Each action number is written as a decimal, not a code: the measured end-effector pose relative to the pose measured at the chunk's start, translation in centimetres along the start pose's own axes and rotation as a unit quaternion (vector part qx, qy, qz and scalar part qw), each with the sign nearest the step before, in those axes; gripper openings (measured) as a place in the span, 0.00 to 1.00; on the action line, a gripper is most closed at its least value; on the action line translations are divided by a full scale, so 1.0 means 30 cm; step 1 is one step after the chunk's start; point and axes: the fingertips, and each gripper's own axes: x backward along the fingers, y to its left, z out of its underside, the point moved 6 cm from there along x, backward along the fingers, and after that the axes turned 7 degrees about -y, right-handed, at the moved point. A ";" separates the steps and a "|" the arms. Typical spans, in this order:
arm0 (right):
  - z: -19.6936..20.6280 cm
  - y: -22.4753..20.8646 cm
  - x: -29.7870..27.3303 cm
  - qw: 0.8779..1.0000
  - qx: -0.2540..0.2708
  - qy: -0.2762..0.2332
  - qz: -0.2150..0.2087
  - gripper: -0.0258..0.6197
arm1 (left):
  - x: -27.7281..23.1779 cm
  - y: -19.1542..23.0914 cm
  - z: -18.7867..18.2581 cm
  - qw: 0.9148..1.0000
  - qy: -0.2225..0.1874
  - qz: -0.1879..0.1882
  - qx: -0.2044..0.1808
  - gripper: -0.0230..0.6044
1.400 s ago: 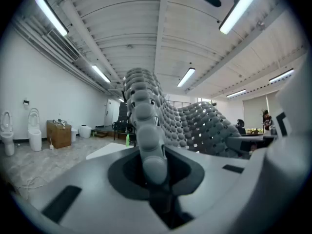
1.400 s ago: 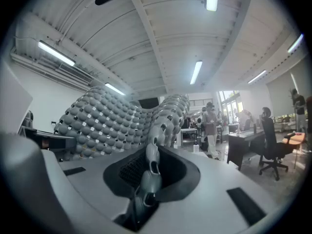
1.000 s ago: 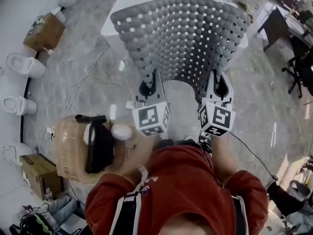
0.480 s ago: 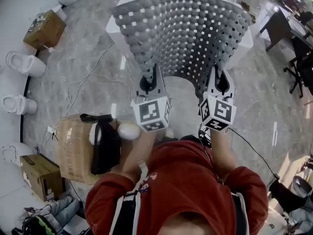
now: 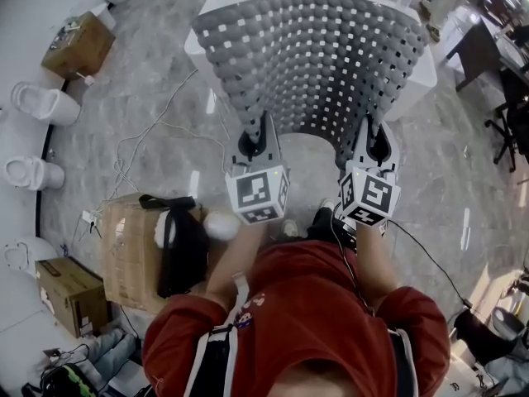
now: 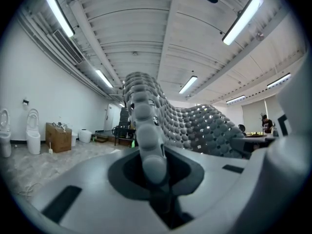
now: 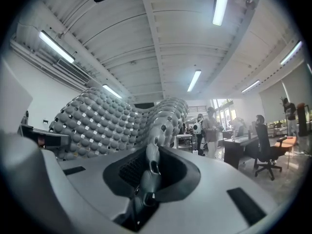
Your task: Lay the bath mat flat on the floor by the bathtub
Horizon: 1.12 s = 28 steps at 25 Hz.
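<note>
A grey pebble-textured bath mat (image 5: pixel 314 64) with square holes hangs stretched between both grippers, its far end over the white bathtub (image 5: pixel 207 15). My left gripper (image 5: pixel 252 143) is shut on the mat's near left corner, and my right gripper (image 5: pixel 378 145) is shut on the near right corner. In the left gripper view the mat (image 6: pixel 146 126) rises straight out of the closed jaws. In the right gripper view the mat's edge (image 7: pixel 153 155) is pinched between the jaws, with the sheet (image 7: pixel 102 118) spreading away to the left.
A cardboard box (image 5: pixel 136 251) with a black headset (image 5: pixel 182 246) on it stands at my left. Cables (image 5: pixel 157 139) trail across the marble floor. Toilets (image 5: pixel 41 106) and another box (image 5: pixel 78 44) line the left wall. Desks and office chairs (image 5: pixel 512 98) stand at the right, with people (image 7: pixel 209 130) beyond.
Both grippers and the mat have shifted slightly lower in the head view as the view moved forward; the bathtub now shows a little nearer. Both grips are unchanged.
</note>
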 end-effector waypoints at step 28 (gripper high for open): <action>0.218 -0.305 -0.466 0.996 -0.030 0.031 -0.080 0.14 | -0.442 -0.198 0.183 0.996 0.032 -0.077 -0.014 0.12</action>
